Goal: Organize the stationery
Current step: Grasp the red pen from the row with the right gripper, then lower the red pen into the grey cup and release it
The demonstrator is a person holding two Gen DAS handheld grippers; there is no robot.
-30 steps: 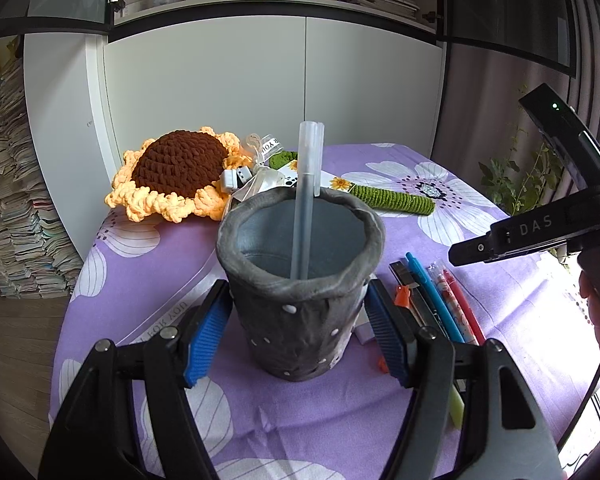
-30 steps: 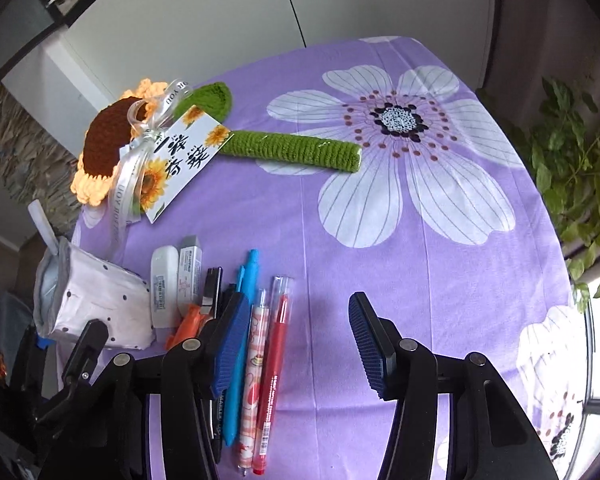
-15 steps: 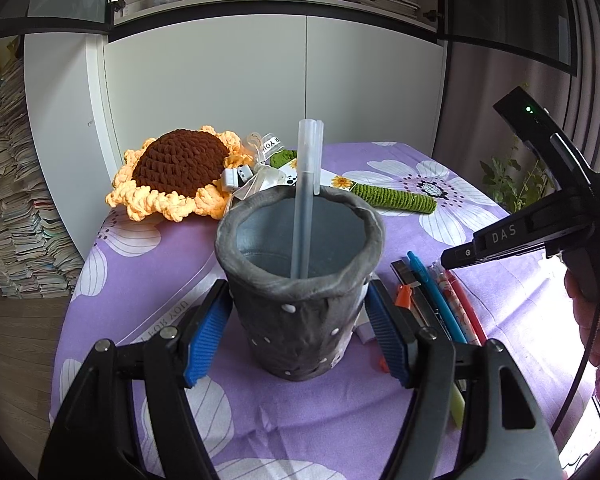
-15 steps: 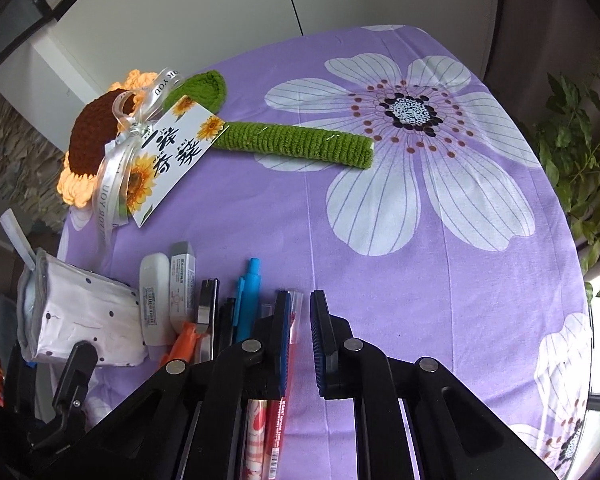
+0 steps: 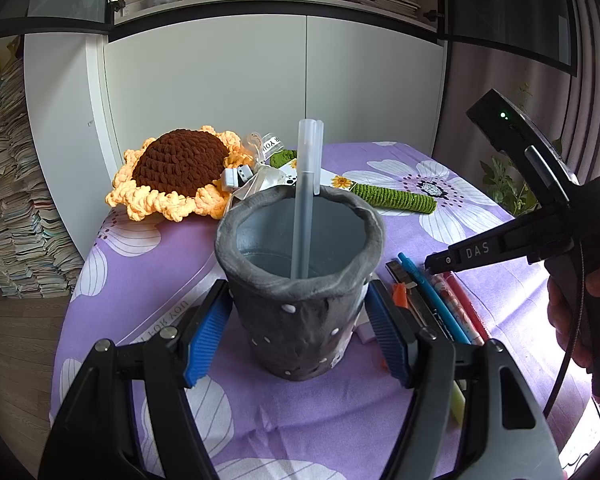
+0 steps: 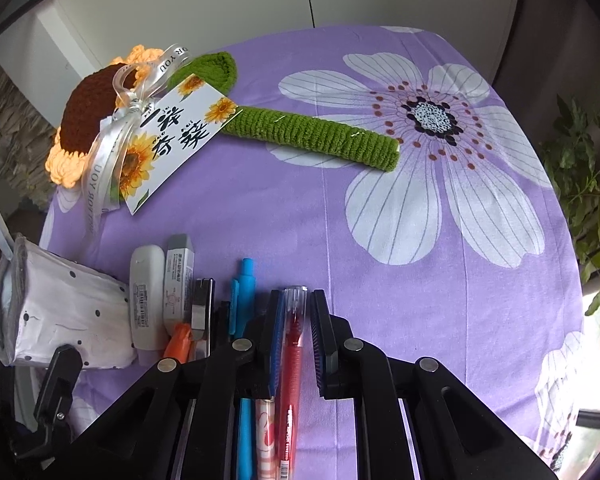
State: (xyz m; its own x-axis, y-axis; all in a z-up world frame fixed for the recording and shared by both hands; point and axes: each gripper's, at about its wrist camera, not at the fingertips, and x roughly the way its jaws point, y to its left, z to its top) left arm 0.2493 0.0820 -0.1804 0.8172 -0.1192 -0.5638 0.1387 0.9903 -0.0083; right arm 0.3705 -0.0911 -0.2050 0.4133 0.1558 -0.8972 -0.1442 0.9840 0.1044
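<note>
My left gripper (image 5: 298,338) stands open around a grey dotted pen cup (image 5: 298,292); its blue pads sit beside the cup's sides, and I cannot tell if they touch. A translucent pen (image 5: 306,196) stands in the cup. My right gripper (image 6: 296,324) is closed on a red pen (image 6: 292,356) lying at the right end of a row of stationery. Beside it lie a pink patterned pen (image 6: 265,432), a blue pen (image 6: 240,300), a utility knife (image 6: 201,312) and two white correction tapes (image 6: 148,292). The cup (image 6: 56,316) shows at the left in the right wrist view.
A crocheted sunflower (image 5: 176,174) with a green stem (image 6: 312,134), ribbon and card (image 6: 172,136) lies at the back of the purple flowered tablecloth (image 6: 420,240). White cabinets (image 5: 276,92) stand behind. A plant (image 6: 584,176) is at the right edge.
My right gripper came down over the row of pens and closed from wide open onto the red pen. The left gripper and the cup have stayed in place.
</note>
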